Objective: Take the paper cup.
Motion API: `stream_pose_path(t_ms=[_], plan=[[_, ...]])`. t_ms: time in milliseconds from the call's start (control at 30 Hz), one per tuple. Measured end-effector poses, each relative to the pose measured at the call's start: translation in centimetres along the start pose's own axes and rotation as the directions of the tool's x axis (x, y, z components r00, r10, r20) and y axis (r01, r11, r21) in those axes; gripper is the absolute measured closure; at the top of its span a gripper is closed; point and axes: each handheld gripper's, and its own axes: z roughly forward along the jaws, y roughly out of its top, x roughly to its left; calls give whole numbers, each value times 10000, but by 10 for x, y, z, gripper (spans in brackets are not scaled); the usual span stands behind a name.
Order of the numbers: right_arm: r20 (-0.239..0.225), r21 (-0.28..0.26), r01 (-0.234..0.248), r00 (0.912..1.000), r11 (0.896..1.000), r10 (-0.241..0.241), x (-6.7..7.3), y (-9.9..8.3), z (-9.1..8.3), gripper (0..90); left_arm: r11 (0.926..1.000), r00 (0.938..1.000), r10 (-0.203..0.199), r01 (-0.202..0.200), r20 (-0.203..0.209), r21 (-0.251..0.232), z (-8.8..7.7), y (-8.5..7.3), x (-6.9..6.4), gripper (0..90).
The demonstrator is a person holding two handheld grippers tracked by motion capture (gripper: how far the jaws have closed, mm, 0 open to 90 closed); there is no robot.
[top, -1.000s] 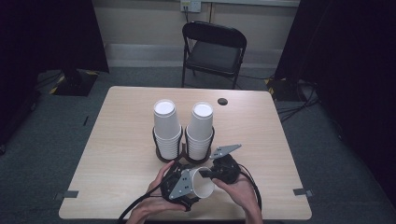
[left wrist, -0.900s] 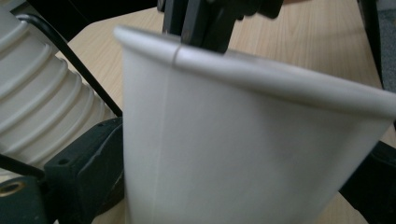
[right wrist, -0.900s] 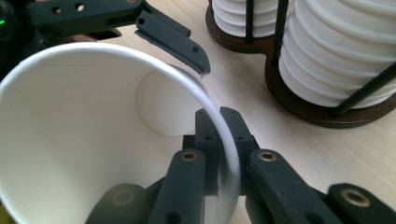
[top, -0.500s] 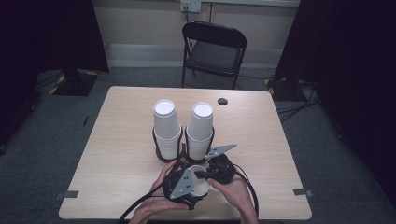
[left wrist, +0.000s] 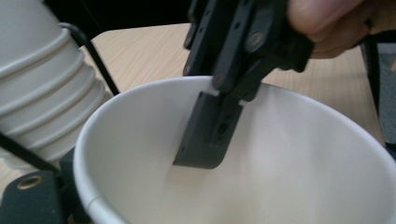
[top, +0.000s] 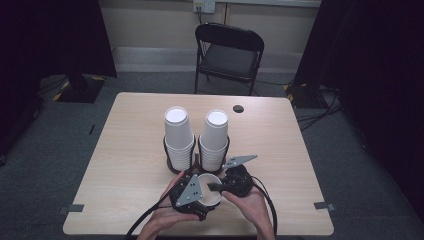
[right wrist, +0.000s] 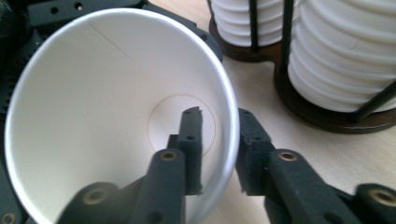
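Item: one white paper cup (top: 210, 191), lying tilted with its mouth toward you, at the near edge of the pale wooden tabletop (top: 125, 150), just in front of the stacks.

Left claw (top: 196, 196): your left hand (top: 167, 220) holds it against the cup's outer side. Its jaws have just been closing, with the cup between them. The left gripper view shows only a corner of one jaw beside the rim, so I cannot tell whether the pads press the wall.

Right claw (right wrist: 219, 154): your right hand (top: 252, 210) brings it to the cup's rim, one jaw inside, the other outside. Its jaws have just been opening; in the right gripper view a gap stands between the inner pad and the wall, so the grip is released.

Also on the tabletop: two tall stacks of white paper cups (top: 179, 135) (top: 215, 137), each upright in a dark wire holder on a brown wooden base (right wrist: 280, 77).

Beyond: a black folding chair (top: 227, 55).
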Motion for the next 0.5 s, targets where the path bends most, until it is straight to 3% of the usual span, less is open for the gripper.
stream_pose_path(t_ms=[200, 333, 500], plan=[[165, -734, -87, 9998, 9973, 99, -1, -2, -4, 609, 9993, 9994, -359, 358, -33, -142, 0, -2, 5, 95], [429, -1243, 239, 9989, 9920, -187, -1, -3, -5, 559, 9976, 9979, -631, 627, -129, -287, -2, -4, 8, 95], [768, -2528, 336, 9969, 9669, -145, -1, -10, -11, 515, 9923, 9931, -1158, 1149, -159, -452, -6, -8, 13, 96]])
